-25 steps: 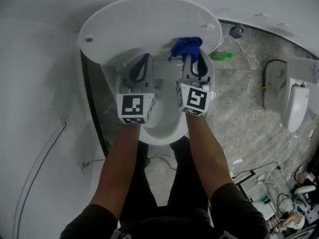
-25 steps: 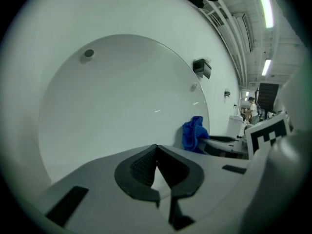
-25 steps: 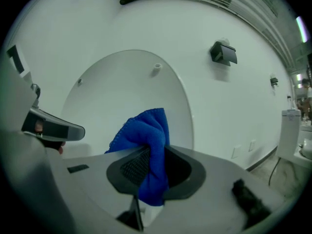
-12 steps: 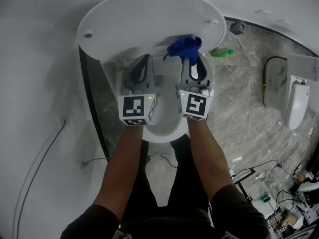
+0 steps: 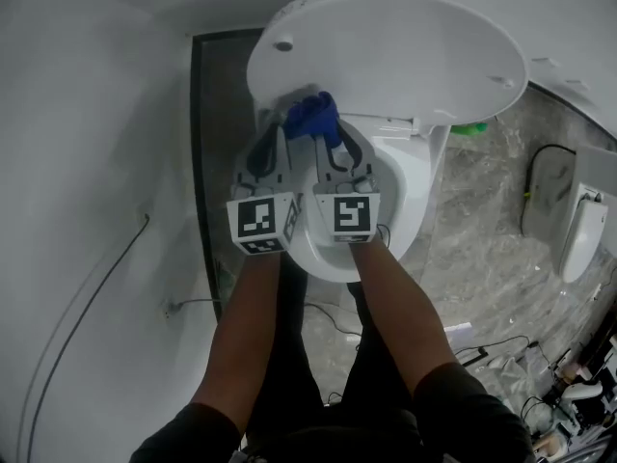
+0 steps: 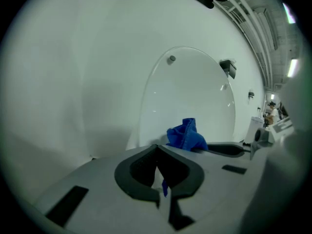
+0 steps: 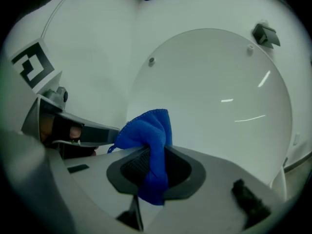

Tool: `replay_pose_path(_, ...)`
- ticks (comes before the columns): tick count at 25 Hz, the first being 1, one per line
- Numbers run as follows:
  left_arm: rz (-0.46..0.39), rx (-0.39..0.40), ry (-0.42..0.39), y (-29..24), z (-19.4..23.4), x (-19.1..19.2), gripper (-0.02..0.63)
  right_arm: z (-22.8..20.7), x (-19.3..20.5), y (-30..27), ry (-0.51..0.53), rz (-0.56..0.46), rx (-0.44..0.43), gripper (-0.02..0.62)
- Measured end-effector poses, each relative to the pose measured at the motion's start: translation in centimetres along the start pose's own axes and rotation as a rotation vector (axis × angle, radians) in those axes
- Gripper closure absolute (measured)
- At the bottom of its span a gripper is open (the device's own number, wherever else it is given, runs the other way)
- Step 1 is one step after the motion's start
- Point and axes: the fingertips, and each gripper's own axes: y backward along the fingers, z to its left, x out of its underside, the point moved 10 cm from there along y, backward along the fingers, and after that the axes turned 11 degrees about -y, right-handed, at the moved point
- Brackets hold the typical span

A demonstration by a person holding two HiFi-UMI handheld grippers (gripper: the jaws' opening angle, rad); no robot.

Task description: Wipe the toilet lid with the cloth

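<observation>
- The white wall (image 5: 87, 114) with its thin cable (image 5: 92, 292) fills more of the head view's left than a second ago.
- The left gripper (image 5: 278, 135) is closed with nothing clamped in it. It now sits at the raised toilet lid's (image 5: 405, 56) lower left edge, having been under the lid's middle before.
- The two grippers have drawn together: the left marker cube (image 5: 262, 224) and the right marker cube (image 5: 352, 215) are now just beside each other, where a bowl-wide gap parted them earlier.
- The cloth (image 5: 310, 116), blue and bunched, is pinched in the closed jaws of the right gripper (image 5: 320, 138). It has crossed from the lid's lower right to its lower left edge. Whether it presses on the lid cannot be made out.
- In the right gripper view the cloth (image 7: 151, 145) hangs over the jaw tips, in front of the lid (image 7: 219, 91).
- The bowl (image 5: 410, 196) now lies right of both grippers rather than beneath them.
- A green object (image 5: 470, 128) lies on the marbled floor (image 5: 492, 258) by the lid's right edge, nearer the picture's right than before.
- A white fixture (image 5: 578, 230) stands at the far right.
- The only print in view is the black-and-white square pattern on each cube.
</observation>
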Motion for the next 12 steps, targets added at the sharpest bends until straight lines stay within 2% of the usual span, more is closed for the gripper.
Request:
replay_pose_path(3,-0.008,-0.038,0.032,1.1,2.3,0.5,0.595,2.3,0.7,-1.7,-0.029,0.038,-0.038,0.525)
replay_pose_path(6,-0.005,-0.055,0.025,1.6,3.7,0.8,0.595,3.5,1.5,-3.3,-0.058,0.084,-0.06,0.525)
replay_pose_path(12,0.021,-0.04,0.005,1.1,4.5,1.4,0.595,3.1,3.0,-5.0,-0.114,0.156,-0.024,0.525)
